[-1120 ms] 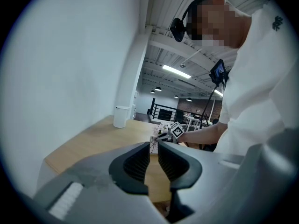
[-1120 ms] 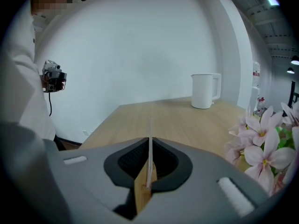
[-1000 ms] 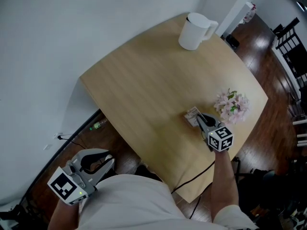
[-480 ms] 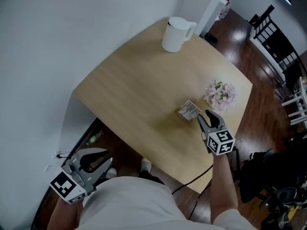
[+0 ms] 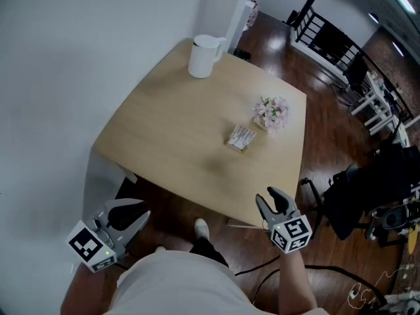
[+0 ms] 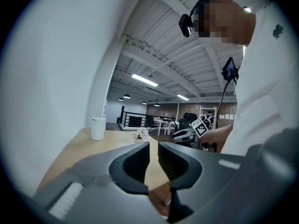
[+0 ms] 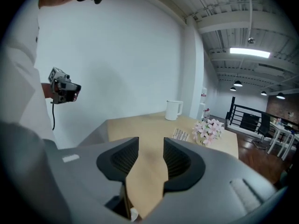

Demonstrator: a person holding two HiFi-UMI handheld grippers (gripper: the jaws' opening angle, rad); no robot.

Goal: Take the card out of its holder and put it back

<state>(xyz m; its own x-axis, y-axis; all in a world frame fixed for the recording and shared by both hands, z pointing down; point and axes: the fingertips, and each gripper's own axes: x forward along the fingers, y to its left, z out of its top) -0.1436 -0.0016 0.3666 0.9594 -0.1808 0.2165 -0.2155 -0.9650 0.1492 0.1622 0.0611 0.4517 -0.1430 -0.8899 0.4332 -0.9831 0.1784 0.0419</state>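
The light wooden desk [image 5: 170, 130] carries 3 things. The small pale striped card in its holder [image 5: 241, 138] sits at 3 o'clock from the desk's middle, and at this size I cannot tell card from holder. The bunch of pink and white flowers [image 5: 272, 111] stands just beside it at 1 o'clock. The white jug with a handle [image 5: 205, 46] stands well apart, at the desk's 12 o'clock corner. The right gripper [image 5: 270, 199] hangs off the desk at 5 o'clock from the card, over the dark wooden floor [image 5: 308, 143] and well apart from the card. Its jaws are opening, with nothing between them but a view of the desk top. The left gripper [image 5: 131, 212] is held low at 7 o'clock from the desk, beside the person's white shirt [image 5: 197, 281]. It is released, its jaws a narrow gap apart and empty.
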